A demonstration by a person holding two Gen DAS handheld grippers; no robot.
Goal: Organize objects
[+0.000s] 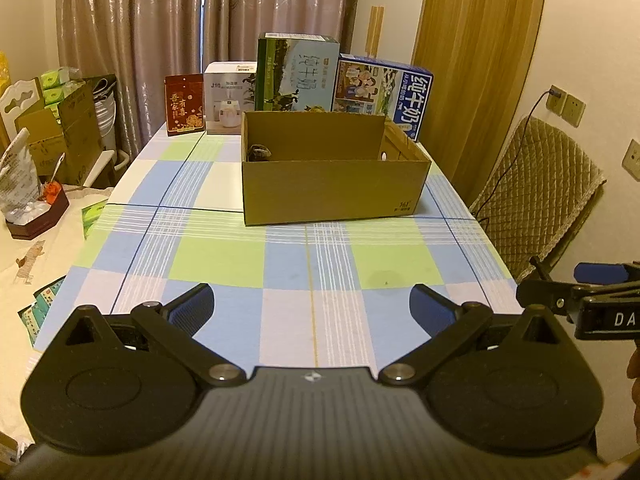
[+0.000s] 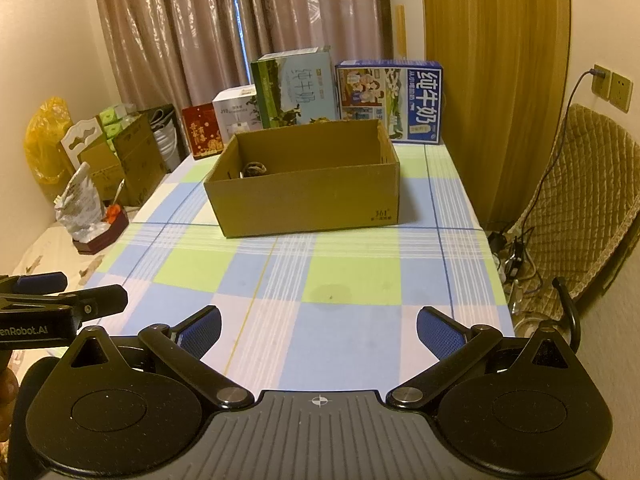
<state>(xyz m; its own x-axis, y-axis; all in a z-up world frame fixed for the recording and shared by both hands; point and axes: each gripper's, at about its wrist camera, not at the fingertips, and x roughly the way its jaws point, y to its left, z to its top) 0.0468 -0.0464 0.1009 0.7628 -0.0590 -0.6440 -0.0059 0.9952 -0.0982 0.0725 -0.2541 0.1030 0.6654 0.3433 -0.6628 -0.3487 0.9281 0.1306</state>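
Both tools empty, box ahead at frame centre

My left gripper (image 1: 311, 312) and right gripper (image 2: 318, 330) hover with fingers spread wide, holding nothing, low in each frame. The cardboard box (image 1: 332, 188) sits mid-table with a small dark object (image 1: 259, 153) inside at its left. I'd pick one target, approach level, and avoid nudging the box.

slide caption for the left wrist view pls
Left gripper, jaws open and empty, faces an open cardboard box on a checked tablecloth.

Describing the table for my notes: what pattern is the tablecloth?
The tablecloth is a plaid check of blue, green and white squares; clearest in the right wrist view.
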